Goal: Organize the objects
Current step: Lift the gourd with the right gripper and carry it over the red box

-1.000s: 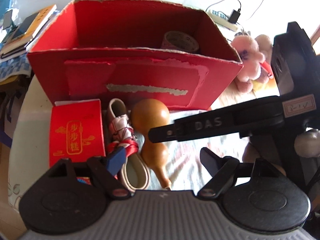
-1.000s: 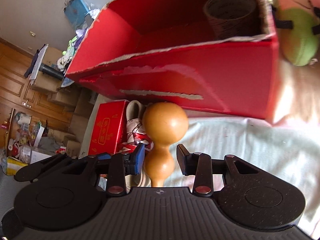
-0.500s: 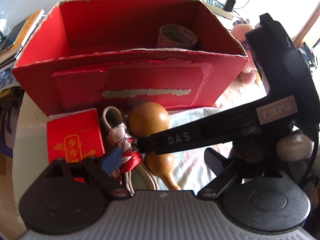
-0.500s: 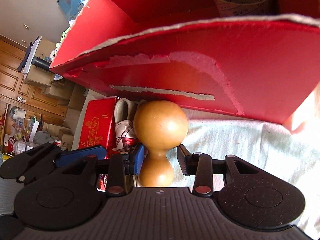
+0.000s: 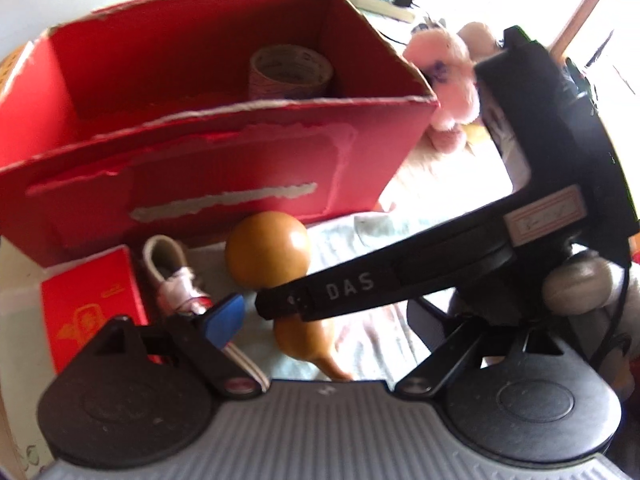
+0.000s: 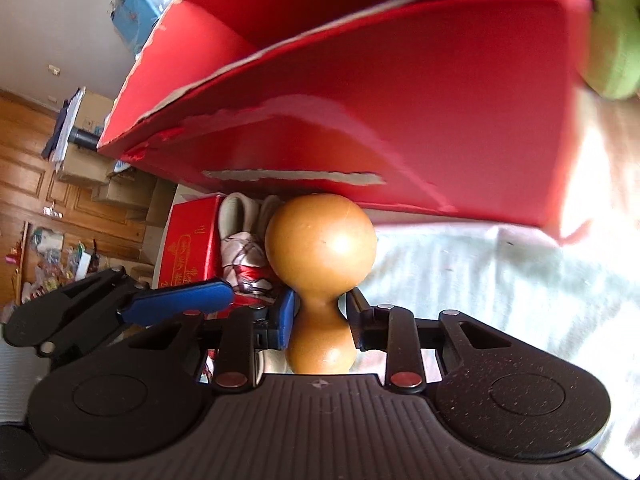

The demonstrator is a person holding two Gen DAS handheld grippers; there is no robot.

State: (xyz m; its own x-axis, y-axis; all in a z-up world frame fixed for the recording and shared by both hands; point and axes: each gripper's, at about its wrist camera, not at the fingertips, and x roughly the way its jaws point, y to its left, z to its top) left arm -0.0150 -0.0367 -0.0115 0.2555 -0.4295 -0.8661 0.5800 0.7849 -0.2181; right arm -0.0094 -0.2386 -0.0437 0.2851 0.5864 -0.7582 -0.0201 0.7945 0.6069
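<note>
The torn red box (image 6: 400, 92), holding a tape roll (image 5: 290, 72), fills more of the right view than a second ago, while the right gripper (image 6: 320, 320) has closed onto the narrow waist of the gourd (image 6: 320, 248) lying before it, and the left gripper (image 5: 324, 320) stays spread wide.

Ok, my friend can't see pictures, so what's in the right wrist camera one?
The right gripper has its two fingers closed around the narrow waist of a tan gourd on a pale cloth. Behind it stands a big open red box; left of the gourd sit a small shoe and a little red packet.
</note>
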